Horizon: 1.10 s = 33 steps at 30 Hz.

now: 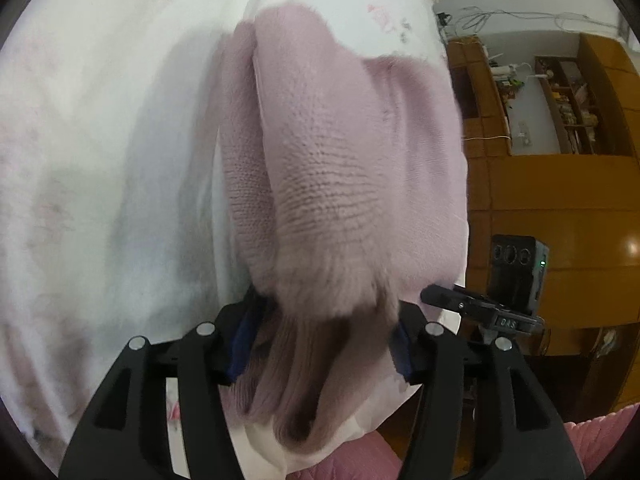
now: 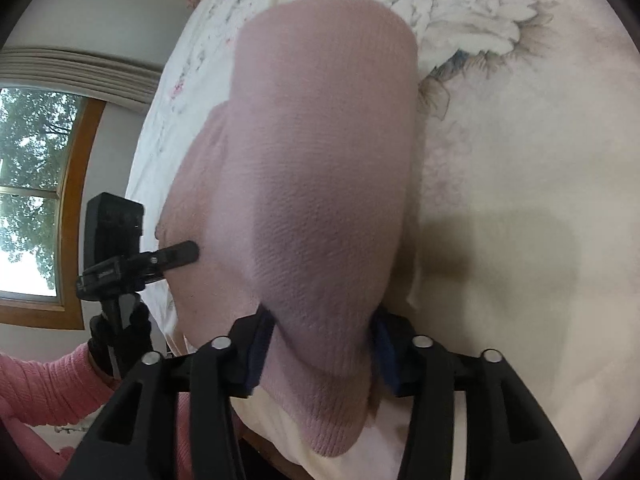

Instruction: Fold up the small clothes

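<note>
Lengthwise ahead, pink knit garment [image 1: 340, 152] clamped in both grippers' fingers [image 2: 384, 344].

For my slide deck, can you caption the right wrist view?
Right tongs shut on a pink knit held above a floral bedsheet, left tongs gripping its far edge.

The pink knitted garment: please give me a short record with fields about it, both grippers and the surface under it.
garment: pink knitted garment, bunched, partly doubled over
left gripper: shut on the garment's edge
right gripper: shut on the garment's other end
fingers: blue pads press the knit
surface: white bed sheet with floral print
garment position: hanging from both grippers above the sheet; contact with it cannot be told
person: pink sleeve in the right wrist view
</note>
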Tool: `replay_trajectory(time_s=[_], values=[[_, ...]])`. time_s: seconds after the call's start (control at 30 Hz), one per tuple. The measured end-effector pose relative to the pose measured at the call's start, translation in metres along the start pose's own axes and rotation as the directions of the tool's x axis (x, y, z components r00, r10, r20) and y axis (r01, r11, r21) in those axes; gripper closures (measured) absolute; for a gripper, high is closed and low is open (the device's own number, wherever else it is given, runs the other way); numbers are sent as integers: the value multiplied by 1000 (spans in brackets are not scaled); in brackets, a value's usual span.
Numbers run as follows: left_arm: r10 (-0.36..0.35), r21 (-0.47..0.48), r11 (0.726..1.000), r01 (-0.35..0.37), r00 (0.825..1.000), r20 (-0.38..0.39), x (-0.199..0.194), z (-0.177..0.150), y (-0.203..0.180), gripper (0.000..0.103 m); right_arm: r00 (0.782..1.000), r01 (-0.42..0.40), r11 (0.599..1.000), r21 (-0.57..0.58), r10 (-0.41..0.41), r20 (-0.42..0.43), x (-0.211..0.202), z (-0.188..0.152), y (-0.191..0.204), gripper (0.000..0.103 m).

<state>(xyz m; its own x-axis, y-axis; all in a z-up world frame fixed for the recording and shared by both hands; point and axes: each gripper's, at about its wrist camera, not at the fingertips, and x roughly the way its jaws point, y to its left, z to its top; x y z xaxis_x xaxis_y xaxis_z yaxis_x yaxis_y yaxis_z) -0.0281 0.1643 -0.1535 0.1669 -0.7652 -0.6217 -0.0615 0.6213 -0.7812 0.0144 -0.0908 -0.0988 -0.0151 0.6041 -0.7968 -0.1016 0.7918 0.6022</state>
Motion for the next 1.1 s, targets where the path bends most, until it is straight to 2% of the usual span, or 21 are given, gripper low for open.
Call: replay_trajectory(time_s=[0.1, 0.23, 0.3, 0.33, 0.4, 0.47, 0.53, 0.6, 0.7, 0.8, 0.9, 0.93, 0.97, 1.03, 1.07, 1.1], values=[[-13, 10, 1000, 13, 999, 31, -13, -7, -1, 42, 999, -34, 999, 16, 34, -1, -5, -7, 2, 42], [-38, 51, 998, 36, 998, 44, -18, -29, -9, 42, 1000, -10, 1000, 6, 10, -7, 0, -17, 9, 40], [-3, 102, 995, -2, 999, 47, -13, -37, -21, 40, 1000, -25, 1000, 19, 25, -1, 9, -18, 10, 40], [20, 127, 992, -26, 999, 50, -9, -40, -24, 40, 1000, -30, 999, 23, 30, 3, 10, -20, 9, 41], [72, 159, 984, -80, 996, 55, 1, -48, -25, 40, 999, -30, 999, 17, 30, 12, 14, -23, 9, 54], [113, 167, 978, -122, 991, 66, 8, -49, -23, 40, 999, -32, 999, 6, 32, 33, 9, -29, 8, 72], [146, 160, 974, -158, 986, 81, 13, -53, -17, 40, 997, -52, 999, 0, 52, 60, 3, -35, 9, 77], [198, 161, 964, -209, 977, 82, 19, -55, -9, 41, 997, -35, 999, -8, 35, 75, -1, -40, 9, 79], [214, 161, 960, -227, 973, 91, 25, -58, -6, 40, 997, 6, 1000, -10, -5, 73, 2, -51, 5, 80], [252, 189, 944, -270, 961, 112, 27, -61, -12, 39, 997, 22, 1000, 11, -23, 76, 6, -51, 2, 80], [297, 195, 928, -316, 947, 124, 21, -66, -24, 38, 994, 46, 999, 19, -48, 99, 1, -51, 12, 69], [312, 197, 922, -333, 941, 129, 17, -67, -27, 37, 990, 80, 997, 9, -80, 114, -2, -50, 18, 63], [319, 197, 919, -341, 938, 135, 14, -68, -34, 34, 980, 146, 989, -4, -144, 138, -7, -51, 26, 45], [348, 183, 910, -372, 925, 153, 11, -71, -48, 25, 957, 237, 971, -20, -229, 178, -14, -55, 35, 27], [363, 176, 904, -389, 917, 164, 8, -71, -52, 22, 950, 256, 966, -23, -248, 188, -16, -60, 37, 20], [373, 174, 899, -401, 912, 172, 7, -73, -58, 22, 935, 298, 954, -21, -287, 206, -20, -61, 44, 18]])
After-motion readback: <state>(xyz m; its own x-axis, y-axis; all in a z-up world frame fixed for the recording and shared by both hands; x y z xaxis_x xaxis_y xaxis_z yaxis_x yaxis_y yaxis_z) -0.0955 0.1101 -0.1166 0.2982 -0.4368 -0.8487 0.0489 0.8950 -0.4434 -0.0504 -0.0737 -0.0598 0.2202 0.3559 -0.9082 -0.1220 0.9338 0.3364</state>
